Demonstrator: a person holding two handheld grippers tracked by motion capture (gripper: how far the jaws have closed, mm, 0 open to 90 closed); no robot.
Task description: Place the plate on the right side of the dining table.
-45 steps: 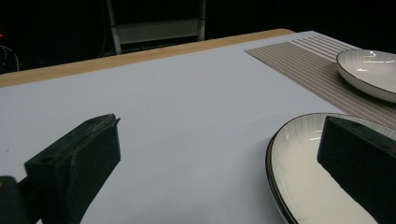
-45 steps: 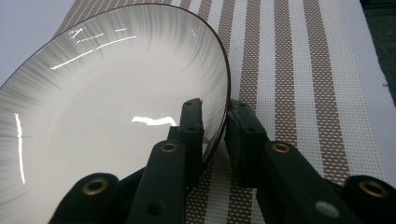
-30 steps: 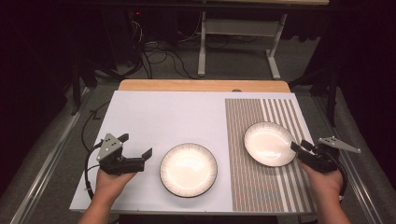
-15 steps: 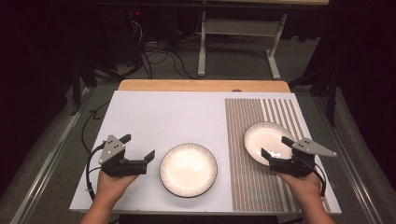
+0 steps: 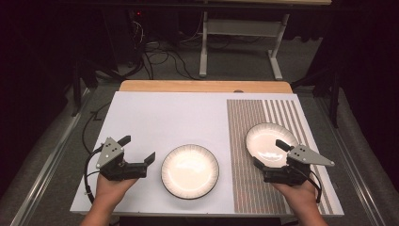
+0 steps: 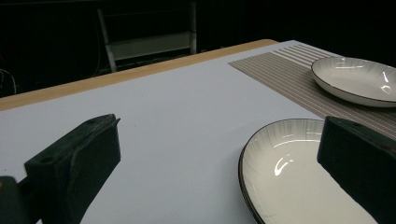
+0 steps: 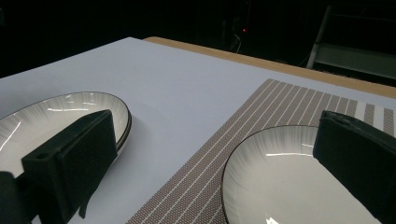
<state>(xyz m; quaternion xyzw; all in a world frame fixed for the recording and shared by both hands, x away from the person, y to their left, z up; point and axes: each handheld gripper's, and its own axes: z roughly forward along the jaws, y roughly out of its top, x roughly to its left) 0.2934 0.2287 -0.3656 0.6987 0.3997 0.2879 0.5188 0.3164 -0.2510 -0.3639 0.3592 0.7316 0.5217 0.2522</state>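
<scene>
Two white plates with dark rims are on the table. One plate [image 5: 190, 171] lies on the white board at front centre, and my left gripper [image 5: 138, 149] stands open just left of it, holding nothing. The left gripper view has this plate [image 6: 299, 177] beside its right jaw. The other plate [image 5: 266, 136] rests on the striped mat [image 5: 244, 188]. My right gripper [image 5: 269, 154] is open at that plate's near edge, one jaw over the rim. In the right gripper view, the mat's plate [image 7: 280, 172] lies between the jaws and the centre plate [image 7: 51, 112] is at the left.
The white board [image 5: 179, 117] covers most of the table, with a wooden edge [image 5: 202, 86] at the back. A metal stand [image 5: 240, 33] and cables are on the floor beyond. The striped mat [image 6: 280, 70] takes up the right side.
My right gripper has moved left from the table's right edge to the near rim of the plate on the mat. The left gripper has barely shifted.
</scene>
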